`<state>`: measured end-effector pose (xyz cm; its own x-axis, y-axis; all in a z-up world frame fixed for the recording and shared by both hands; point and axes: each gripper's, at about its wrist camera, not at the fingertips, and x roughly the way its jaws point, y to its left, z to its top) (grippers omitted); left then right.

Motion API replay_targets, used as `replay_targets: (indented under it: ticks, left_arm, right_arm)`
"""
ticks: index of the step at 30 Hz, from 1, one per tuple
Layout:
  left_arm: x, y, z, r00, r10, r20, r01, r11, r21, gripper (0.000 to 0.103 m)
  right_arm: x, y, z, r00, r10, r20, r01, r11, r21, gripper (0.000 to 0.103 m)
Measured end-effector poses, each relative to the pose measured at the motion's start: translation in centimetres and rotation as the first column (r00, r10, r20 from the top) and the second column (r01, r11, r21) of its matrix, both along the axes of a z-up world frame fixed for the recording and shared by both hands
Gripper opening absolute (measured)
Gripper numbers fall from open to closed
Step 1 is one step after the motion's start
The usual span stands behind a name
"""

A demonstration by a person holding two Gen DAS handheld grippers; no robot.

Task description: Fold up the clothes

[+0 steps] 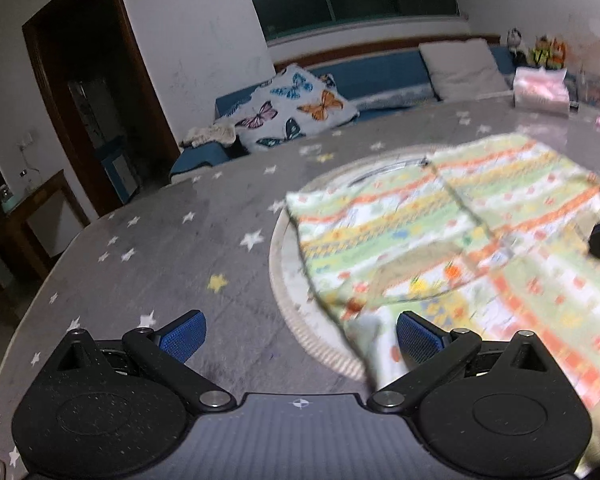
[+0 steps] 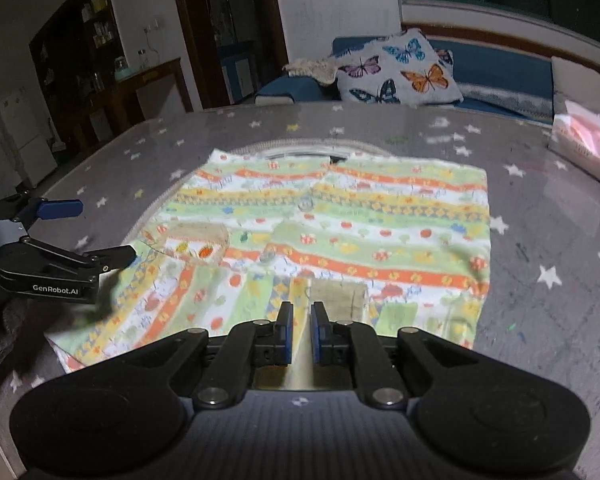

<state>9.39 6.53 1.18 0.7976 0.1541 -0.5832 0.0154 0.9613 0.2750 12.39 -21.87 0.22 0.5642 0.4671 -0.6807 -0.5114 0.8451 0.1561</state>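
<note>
- Here, low in the right wrist view, the right gripper (image 2: 301,318) is nearly closed, pinching the near hem of the striped shirt (image 2: 340,224)
- Left gripper (image 1: 300,334) gapes wide, empty
- Shirt lies flat mid-frame on the star-patterned table (image 2: 540,240)
- Beyond, upper centre, a butterfly cushion (image 2: 400,72)

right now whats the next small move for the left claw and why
Probably ease the left claw sideways onto the near corner of the patterned shirt and close. Its jaws stand wide open with only one pad at the cloth edge, so it grips nothing. The right claw is already pinched shut on the near hem, so a fold likely needs the second corner held.
</note>
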Motion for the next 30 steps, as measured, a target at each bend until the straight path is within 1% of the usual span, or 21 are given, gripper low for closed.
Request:
replay_targets:
  ticks: [4, 6, 8, 12, 16, 19, 23, 28, 30]
  left_arm:
    - [-0.2, 1.3, -0.3, 1.0, 0.012, -0.001, -0.012, 1.0, -0.021, 0.103]
    - [-0.5, 1.4, 0.2, 1.0, 0.009, 0.015, -0.008, 1.0, -0.014, 0.103]
    - [-0.8, 1.2, 0.6, 0.999, 0.007, 0.039, -0.008, 1.0, 0.011, 0.103]
    - [0.1, 1.1, 0.1, 1.0, 0.007, 0.02, -0.007, 1.0, 0.016, 0.103]
    - [0.3, 1.0, -0.3, 1.0, 0.007, 0.011, -0.008, 1.0, 0.024, 0.103]
    - [0.3, 1.0, 0.4, 1.0, 0.008, 0.022, -0.009, 1.0, 0.019, 0.103]
    - [0.5, -0.2, 1.3, 0.998, -0.022, 0.05, 0.022, 1.0, 0.008, 0.103]
    - [0.7, -2.2, 0.1, 0.997, -0.075, 0.027, 0.073, 0.995, 0.067, 0.103]
    - [0.5, -2.5, -0.3, 0.996, -0.085, 0.019, 0.084, 0.994, 0.076, 0.103]
  right_arm:
    - [0.0, -0.3, -0.4, 1.0, 0.005, -0.009, -0.005, 1.0, -0.002, 0.009]
    - [0.0, -0.3, -0.3, 1.0, 0.008, -0.008, -0.008, 1.0, -0.009, 0.009]
    - [0.0, -0.3, -0.1, 1.0, 0.009, -0.003, -0.009, 1.0, -0.009, 0.009]
    - [0.2, -0.2, 0.3, 1.0, 0.005, 0.009, -0.005, 1.0, 0.009, 0.009]
    - [0.4, -0.1, -0.4, 1.0, 0.006, -0.009, -0.006, 1.0, -0.002, 0.009]
    - [0.3, -0.2, 0.1, 1.0, 0.006, 0.0, -0.006, 1.0, -0.003, 0.009]
    - [0.7, -0.1, 0.4, 1.0, -0.004, 0.014, 0.004, 1.0, 0.007, 0.01]
    - [0.3, -0.2, 0.1, 1.0, 0.001, -0.008, -0.001, 1.0, -0.011, 0.01]
    - [-0.2, -0.5, 0.2, 1.0, 0.004, -0.006, -0.004, 1.0, -0.016, 0.011]
